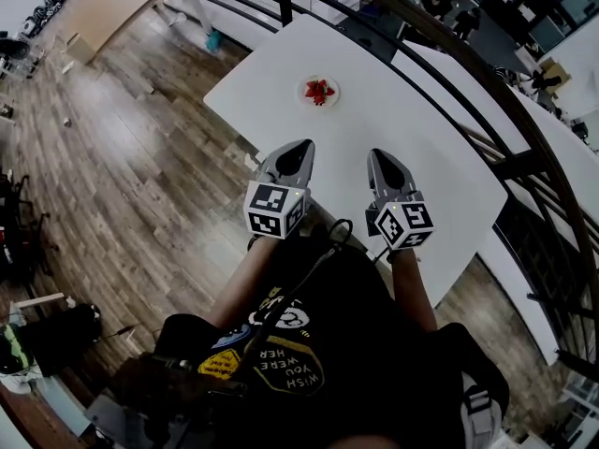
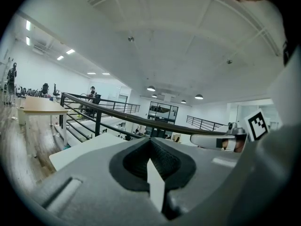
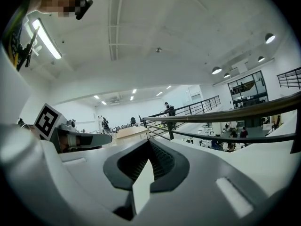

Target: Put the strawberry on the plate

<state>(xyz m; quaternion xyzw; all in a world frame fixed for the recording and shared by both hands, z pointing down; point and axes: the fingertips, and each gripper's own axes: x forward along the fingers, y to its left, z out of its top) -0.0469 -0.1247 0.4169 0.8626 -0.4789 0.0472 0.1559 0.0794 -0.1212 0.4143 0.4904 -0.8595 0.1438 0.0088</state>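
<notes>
dark printed shirt (image 1: 281, 363) fills the bottom of the head view, and the person's two forearms reach up out of it. each forearm ends at a marker cube, the left cube (image 1: 276, 209) and the right cube (image 1: 405, 223), side by side just below the middle of the frame. above them the left tongs (image 1: 301, 145) and the right tongs (image 1: 379, 155) point toward the top of the frame, near each other but apart, their tips over the near edge of the white surface (image 1: 421, 148).

the left gripper view shows the left tongs closed tip to tip with nothing between them. the right gripper view shows the same for the right tongs: pressed together and empty. both views look out level over the surface toward a dark railing (image 1: 487, 82).

the strawberry (image 1: 319, 91) lies on the small white plate (image 1: 303, 93), which sits on the surface in the upper middle of the head view, well apart from both tongs. wooden floor (image 1: 140, 148) spreads across the left of the frame.
</notes>
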